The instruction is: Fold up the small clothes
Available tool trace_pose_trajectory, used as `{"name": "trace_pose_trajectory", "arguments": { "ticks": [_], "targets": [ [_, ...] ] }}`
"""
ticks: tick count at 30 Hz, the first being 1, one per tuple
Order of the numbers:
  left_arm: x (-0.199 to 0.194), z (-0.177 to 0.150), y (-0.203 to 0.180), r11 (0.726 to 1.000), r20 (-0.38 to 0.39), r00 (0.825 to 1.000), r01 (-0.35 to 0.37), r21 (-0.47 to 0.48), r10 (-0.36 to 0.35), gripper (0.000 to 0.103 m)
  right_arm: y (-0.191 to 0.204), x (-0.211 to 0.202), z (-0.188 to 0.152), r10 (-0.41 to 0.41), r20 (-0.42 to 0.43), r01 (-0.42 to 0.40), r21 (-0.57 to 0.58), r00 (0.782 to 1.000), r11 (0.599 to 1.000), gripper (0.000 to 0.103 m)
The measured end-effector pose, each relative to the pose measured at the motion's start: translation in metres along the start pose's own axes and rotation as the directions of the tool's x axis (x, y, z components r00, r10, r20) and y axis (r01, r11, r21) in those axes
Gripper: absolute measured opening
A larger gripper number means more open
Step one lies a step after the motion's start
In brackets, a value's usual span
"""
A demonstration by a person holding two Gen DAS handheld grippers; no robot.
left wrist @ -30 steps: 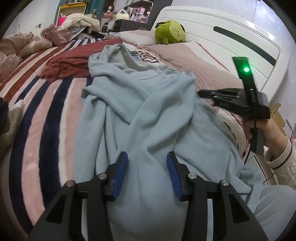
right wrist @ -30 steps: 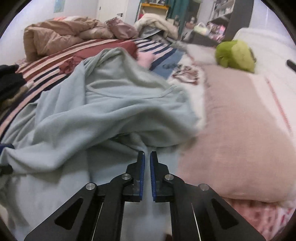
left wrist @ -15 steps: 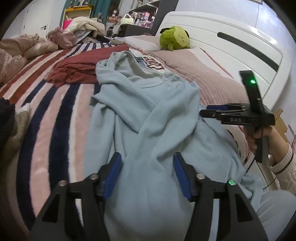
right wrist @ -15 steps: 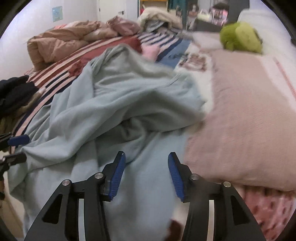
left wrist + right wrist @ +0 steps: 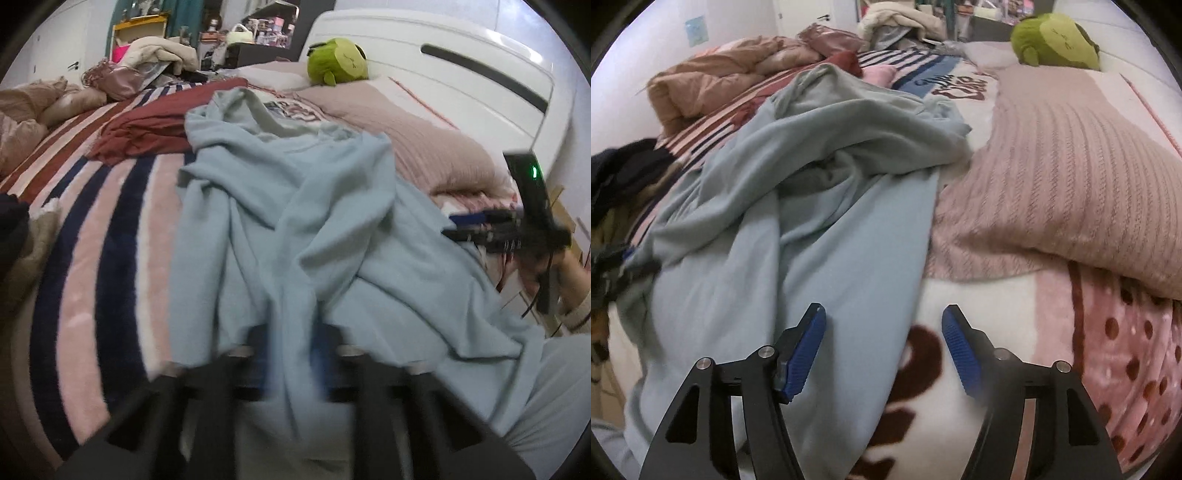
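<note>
Soft light-blue fleece top (image 5: 295, 206) is pinched by the closing left gripper (image 5: 291, 365); its right edge should be caught between the opening right gripper's (image 5: 882, 347) wide jaws.

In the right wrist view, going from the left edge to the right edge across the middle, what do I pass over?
Dark clothes pile → light blue garment → pink knitted pillow.
</note>
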State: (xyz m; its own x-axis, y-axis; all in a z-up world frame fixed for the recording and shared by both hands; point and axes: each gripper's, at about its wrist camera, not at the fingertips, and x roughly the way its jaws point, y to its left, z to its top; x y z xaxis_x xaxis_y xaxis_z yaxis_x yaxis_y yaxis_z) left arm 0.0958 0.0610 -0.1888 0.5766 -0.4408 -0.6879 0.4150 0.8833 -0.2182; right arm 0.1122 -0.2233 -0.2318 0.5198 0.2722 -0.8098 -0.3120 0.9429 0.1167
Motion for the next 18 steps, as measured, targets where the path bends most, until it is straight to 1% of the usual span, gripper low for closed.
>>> {"name": "trace_pose_trajectory", "arguments": {
  "ticks": [2,3,4,5,6,7,8,9,10,11,13,15,16,18],
  "targets": [
    [-0.023,0.005,0.008,0.999,0.096,0.995,-0.002,-0.043,0.006,0.008,0.006,0.001,-0.001,-0.026,0.0,0.026,-0.024,1.0,0.999,0.062],
    [-0.033,0.006,0.013,0.998,0.126,0.992,-0.005,-0.065,0.013,0.008,0.008,0.0,0.0,-0.035,-0.003,0.035,-0.034,0.999,0.999,0.062],
    [-0.043,0.007,0.02,0.995,0.14,0.99,-0.013,-0.094,0.026,0.008,0.009,-0.002,0.0,-0.034,-0.006,0.034,-0.038,0.999,0.999,0.061],
    [-0.048,0.006,0.026,0.992,0.134,0.989,-0.041,-0.119,0.057,0.008,0.008,-0.002,0.001,-0.028,-0.007,0.027,-0.039,1.0,0.999,0.061],
    [-0.049,0.004,0.033,0.987,0.106,0.99,-0.082,-0.135,0.097,0.008,0.008,-0.003,0.001,-0.017,-0.008,0.016,-0.036,1.0,0.999,0.061],
    [-0.043,0.0,0.039,0.983,0.054,0.991,-0.116,-0.141,0.124,0.009,0.007,-0.003,0.0,-0.009,-0.009,0.009,-0.034,1.0,0.999,0.061],
    [-0.035,-0.005,0.043,0.983,-0.008,0.992,-0.122,-0.136,0.122,0.011,0.006,-0.003,0.0,-0.005,-0.01,0.005,-0.032,1.0,0.999,0.061],
    [-0.028,-0.009,0.044,0.985,-0.051,0.992,-0.12,-0.125,0.115,0.016,0.004,-0.001,-0.001,-0.001,-0.011,0.001,-0.028,1.0,1.0,0.061],
    [-0.025,-0.012,0.043,0.988,-0.074,0.992,-0.112,-0.105,0.105,0.023,0.003,0.0,-0.001,0.001,-0.011,-0.001,-0.019,1.0,1.0,0.061],
    [-0.028,-0.012,0.04,0.992,-0.065,0.994,-0.091,-0.087,0.086,0.026,0.001,0.0,0.0,0.002,-0.011,-0.002,-0.011,1.0,1.0,0.061],
    [-0.041,-0.002,0.037,0.995,-0.002,0.999,-0.041,-0.093,0.041,0.049,-0.001,-0.002,0.006,0.014,-0.007,-0.014,-0.001,1.0,1.0,0.06],
    [-0.053,0.015,0.033,0.996,0.062,0.998,0.0,-0.089,0.006,0.051,-0.006,-0.008,0.017,0.026,0.009,-0.026,0.008,1.0,1.0,0.06],
    [-0.055,0.026,0.028,0.998,0.083,0.997,-0.002,-0.063,0.007,0.051,-0.007,-0.011,0.021,0.025,0.018,-0.026,0.009,1.0,1.0,0.06],
    [-0.05,0.048,0.013,0.999,0.096,0.995,-0.032,0.011,0.031,0.051,-0.012,-0.023,0.035,0.017,0.05,-0.017,0.011,0.999,1.0,0.061]
  ]
}}
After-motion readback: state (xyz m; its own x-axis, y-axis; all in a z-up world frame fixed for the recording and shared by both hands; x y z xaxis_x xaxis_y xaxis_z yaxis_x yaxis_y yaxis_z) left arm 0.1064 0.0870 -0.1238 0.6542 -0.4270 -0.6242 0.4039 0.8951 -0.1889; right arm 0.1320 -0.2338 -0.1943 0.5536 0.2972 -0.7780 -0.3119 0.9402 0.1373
